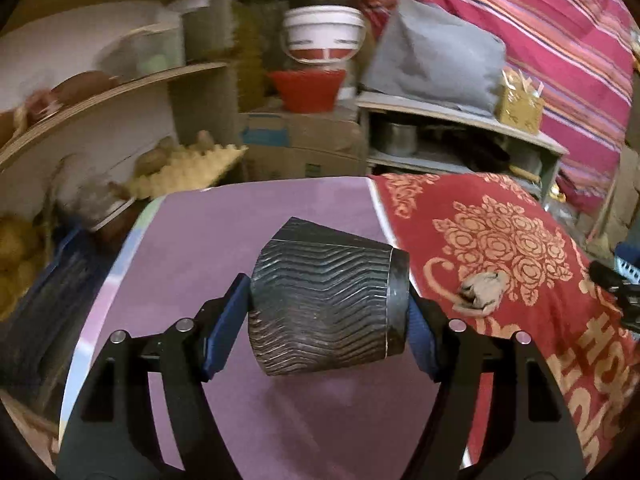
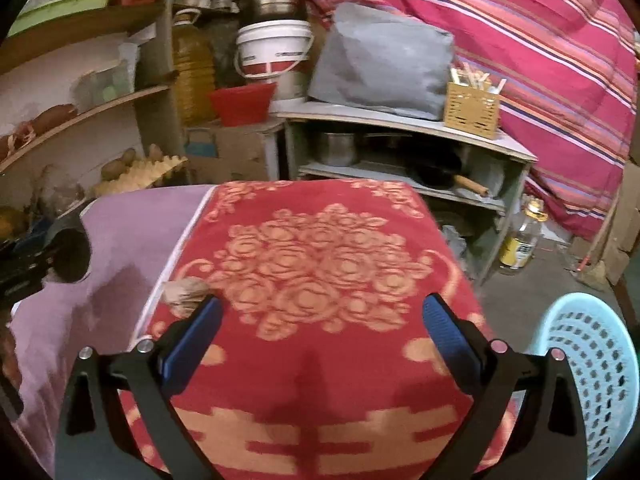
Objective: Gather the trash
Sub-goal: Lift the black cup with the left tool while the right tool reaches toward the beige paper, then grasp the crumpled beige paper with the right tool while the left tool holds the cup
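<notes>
A black ridged paper cup [image 1: 324, 300] lies sideways between the blue pads of my left gripper [image 1: 326, 296], which is shut on it above the purple table top [image 1: 192, 248]. A crumpled brown paper wad [image 1: 480, 292] rests on the red flowered cloth [image 1: 500, 220] to the right of the cup. In the right wrist view, my right gripper [image 2: 323, 304] stands open over the red flowered cloth [image 2: 320, 256] with nothing between its fingers. The paper wad [image 2: 186, 294] lies just beyond its left fingertip. The held cup [image 2: 70, 254] shows at the far left edge.
A light blue perforated basket [image 2: 592, 380] stands on the floor at the right of the table. Behind are a grey shelf unit [image 2: 400, 120] with pots, a white bucket [image 2: 272, 52], a red bowl [image 2: 240, 104] and wooden shelves [image 2: 80, 112] at the left.
</notes>
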### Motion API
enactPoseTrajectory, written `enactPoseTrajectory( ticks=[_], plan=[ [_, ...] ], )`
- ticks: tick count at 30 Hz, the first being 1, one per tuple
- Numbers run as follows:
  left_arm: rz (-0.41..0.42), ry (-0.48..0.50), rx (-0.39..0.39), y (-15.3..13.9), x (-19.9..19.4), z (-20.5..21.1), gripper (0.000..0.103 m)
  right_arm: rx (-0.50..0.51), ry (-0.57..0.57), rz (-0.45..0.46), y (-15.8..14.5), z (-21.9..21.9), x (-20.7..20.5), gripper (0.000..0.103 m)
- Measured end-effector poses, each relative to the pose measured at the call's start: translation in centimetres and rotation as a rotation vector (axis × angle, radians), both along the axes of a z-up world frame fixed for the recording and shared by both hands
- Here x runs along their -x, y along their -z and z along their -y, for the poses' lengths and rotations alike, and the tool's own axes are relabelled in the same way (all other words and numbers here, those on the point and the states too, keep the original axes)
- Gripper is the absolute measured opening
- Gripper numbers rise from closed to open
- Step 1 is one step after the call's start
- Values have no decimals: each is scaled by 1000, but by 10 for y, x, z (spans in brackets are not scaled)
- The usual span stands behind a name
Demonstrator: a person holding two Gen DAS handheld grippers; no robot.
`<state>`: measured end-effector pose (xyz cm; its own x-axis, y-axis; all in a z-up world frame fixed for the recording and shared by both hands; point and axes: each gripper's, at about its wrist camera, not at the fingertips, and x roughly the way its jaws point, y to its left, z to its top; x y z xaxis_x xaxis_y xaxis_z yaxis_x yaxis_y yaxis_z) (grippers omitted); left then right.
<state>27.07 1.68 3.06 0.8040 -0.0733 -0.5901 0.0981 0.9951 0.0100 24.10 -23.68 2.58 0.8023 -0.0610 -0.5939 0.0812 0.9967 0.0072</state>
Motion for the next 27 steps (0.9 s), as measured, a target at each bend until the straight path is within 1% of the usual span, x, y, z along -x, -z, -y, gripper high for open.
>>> enactPoseTrajectory(
  ticks=[3, 5, 8, 13, 16, 18, 20, 21, 22, 23, 24, 25, 27],
  plan=[
    [33, -47, 3, -2, 22, -16, 70, 12, -33, -12, 7, -22, -9, 98],
    [46, -67, 29, 0, 31, -26, 70, 25, -55, -34, 15, -38, -19, 98],
    [52, -95, 27, 1, 32, -36, 70, 27, -76, -59, 23, -52, -29, 98],
    [50, -108, 53, 4, 30, -46, 70, 19, -112, -92, 35, -74, -49, 98],
    [56, -116, 15, 7, 31, -45, 70, 1, -109, -118, 41, -79, -61, 98],
    [66, -120, -21, 8, 32, -43, 70, 19, -105, -139, 44, -82, -67, 97],
    [68, -119, -19, 8, 32, -43, 70, 42, -107, -162, 49, -87, -71, 96],
    [67, -118, -13, 7, 32, -45, 70, 45, -113, -172, 51, -88, -72, 94],
    [65, -119, -6, 7, 31, -46, 70, 47, -125, -186, 54, -90, -73, 85],
    [63, -123, -1, 8, 31, -46, 70, 47, -131, -198, 56, -90, -74, 73],
    [61, -126, 1, 8, 30, -47, 70, 40, -138, -208, 57, -90, -76, 65],
    [60, -126, 3, 8, 30, -47, 70, 30, -144, -211, 58, -89, -76, 64],
    [60, -126, 5, 8, 30, -47, 70, 14, -160, -209, 56, -88, -76, 51]
  ],
)
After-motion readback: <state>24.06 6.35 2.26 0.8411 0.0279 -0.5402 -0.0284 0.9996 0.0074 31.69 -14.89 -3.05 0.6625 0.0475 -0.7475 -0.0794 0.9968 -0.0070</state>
